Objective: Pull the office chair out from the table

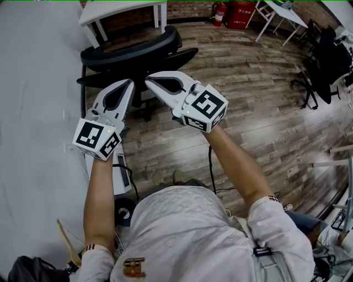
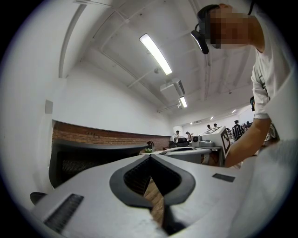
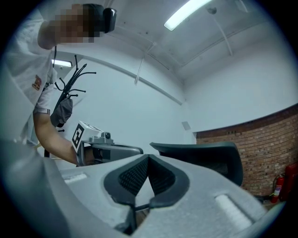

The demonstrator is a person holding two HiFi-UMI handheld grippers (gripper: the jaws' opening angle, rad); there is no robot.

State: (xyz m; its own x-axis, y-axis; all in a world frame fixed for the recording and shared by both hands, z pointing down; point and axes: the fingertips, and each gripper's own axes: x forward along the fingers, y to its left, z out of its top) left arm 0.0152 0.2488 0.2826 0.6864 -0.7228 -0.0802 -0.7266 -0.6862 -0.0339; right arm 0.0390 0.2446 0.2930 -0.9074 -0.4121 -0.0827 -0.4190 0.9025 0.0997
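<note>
**Chair position.** The office chair [image 1: 135, 52] stands in the upper left of the head view, its black curved backrest [image 1: 132, 44] turned toward you. It sits just beside the edge of the large white worktop [image 1: 33, 110] that fills the left of the frame, with a smaller white table [image 1: 121, 10] above it. The chair is judged to be tucked in, not yet pulled out. The wood floor [image 1: 248, 99] to the right and toward you gives it room to roll.

**Jaw state.** On the left gripper [image 1: 130, 82], the jaws are fully together with nothing between them. The right gripper [image 1: 148, 80] is in the same condition: jaws closed and empty. Both gripper views show the dark pads meeting at the tip and the backrest ahead, apart from the jaws.

**Why the grippers are held this way.** You hold both grippers side by side at backrest level, tips close together and aimed at the chair. This lines them up with the only part of the chair that offers a firm hold from your side. No view shows contact with the chair.

**Next requirement.** Pulling calls for a grip or a hook on the backrest rim. Closed jaws cannot clamp it, so expect to open them before closing on the rim, or to hook a gripper behind it.
</note>
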